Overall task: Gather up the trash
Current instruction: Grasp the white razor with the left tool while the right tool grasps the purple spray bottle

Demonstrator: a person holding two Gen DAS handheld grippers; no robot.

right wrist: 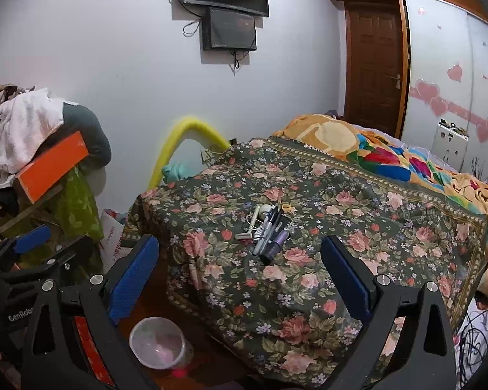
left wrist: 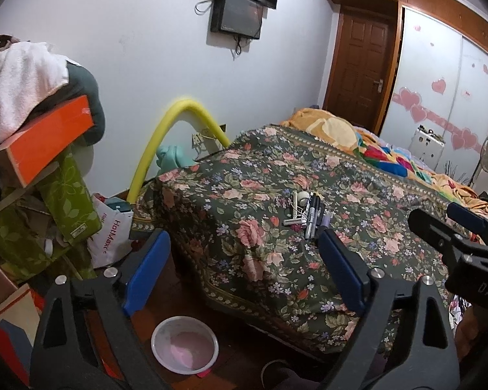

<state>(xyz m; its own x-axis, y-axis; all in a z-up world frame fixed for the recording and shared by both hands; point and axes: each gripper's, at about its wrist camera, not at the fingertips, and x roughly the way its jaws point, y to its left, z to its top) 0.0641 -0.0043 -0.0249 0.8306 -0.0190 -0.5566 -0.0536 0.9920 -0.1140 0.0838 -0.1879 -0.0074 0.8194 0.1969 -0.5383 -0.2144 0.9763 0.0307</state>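
A small pile of trash (left wrist: 305,211) lies on the floral bedspread (left wrist: 244,214): pens, a white razor and a purple tube. It also shows in the right wrist view (right wrist: 268,229). A white bin with a pink liner (left wrist: 184,344) stands on the floor by the bed corner; the right wrist view shows it too (right wrist: 157,343). My left gripper (left wrist: 244,269) is open and empty, above the bed corner, short of the pile. My right gripper (right wrist: 240,274) is open and empty, also short of the pile. Each gripper appears at the edge of the other's view.
A stack of clothes, an orange box (left wrist: 48,139) and green boxes (left wrist: 68,201) stands at the left. A white shopping bag (left wrist: 109,230) and a yellow foam tube (left wrist: 166,136) sit by the wall. A colourful blanket (right wrist: 390,159) covers the far bed. Cables (right wrist: 478,338) lie at right.
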